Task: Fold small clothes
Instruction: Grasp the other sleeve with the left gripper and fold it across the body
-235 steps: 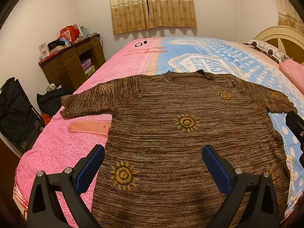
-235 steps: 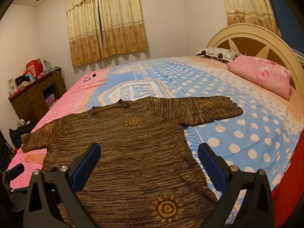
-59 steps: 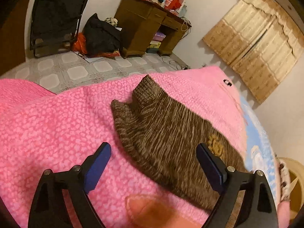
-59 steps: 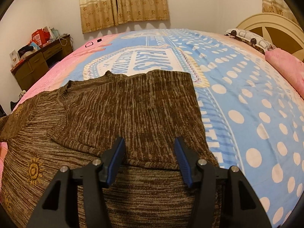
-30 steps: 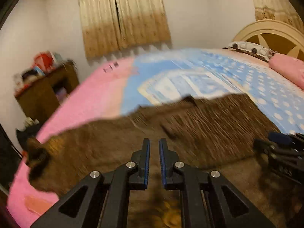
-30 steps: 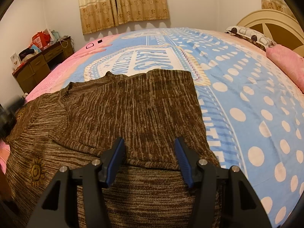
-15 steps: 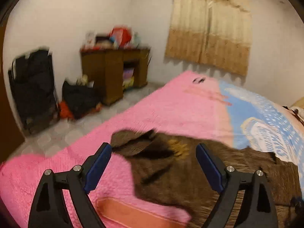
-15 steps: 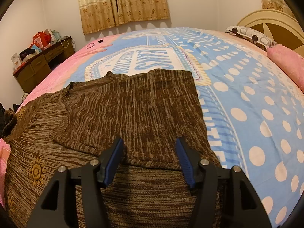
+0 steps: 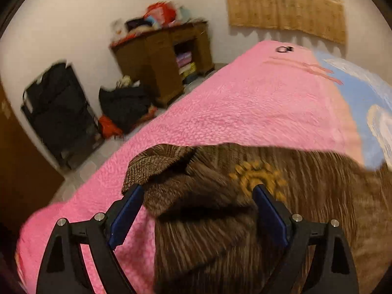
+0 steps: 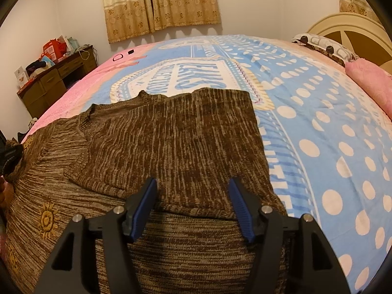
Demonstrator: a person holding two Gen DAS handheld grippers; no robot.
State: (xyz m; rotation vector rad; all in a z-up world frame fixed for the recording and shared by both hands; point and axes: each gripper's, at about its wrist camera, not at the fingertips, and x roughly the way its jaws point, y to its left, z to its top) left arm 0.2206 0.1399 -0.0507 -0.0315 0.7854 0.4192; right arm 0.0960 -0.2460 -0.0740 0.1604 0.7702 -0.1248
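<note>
Closest in, the left gripper (image 9: 196, 202) has its jaws spread wide over the bunched-up left sleeve (image 9: 166, 171), with nothing pinched. The right gripper (image 10: 192, 202) sits at a medium gap with its jaws opening, pads hovering over the hem edge of the flap that's already folded in; no grip there that I can see.

So progress-wise: on the brown sweater (image 10: 171, 142), the right sleeve side looks done, laid flat across the body with a clean straight edge at about 3 o'clock. The left sleeve, crumpled out at 9 o'clock, is still to fold, and I'd guess the bottom-up fold after that.

Material: chunky marled knit, ribbed cuff, soft and floppy, with mustard sun motifs (image 9: 259, 176) stitched on. It's lying on a quilted bedspread (image 10: 318, 122), pink on one side, blue with white dots on the other. Further back there's a wooden desk (image 9: 166, 66) and curtains (image 10: 161, 5).
</note>
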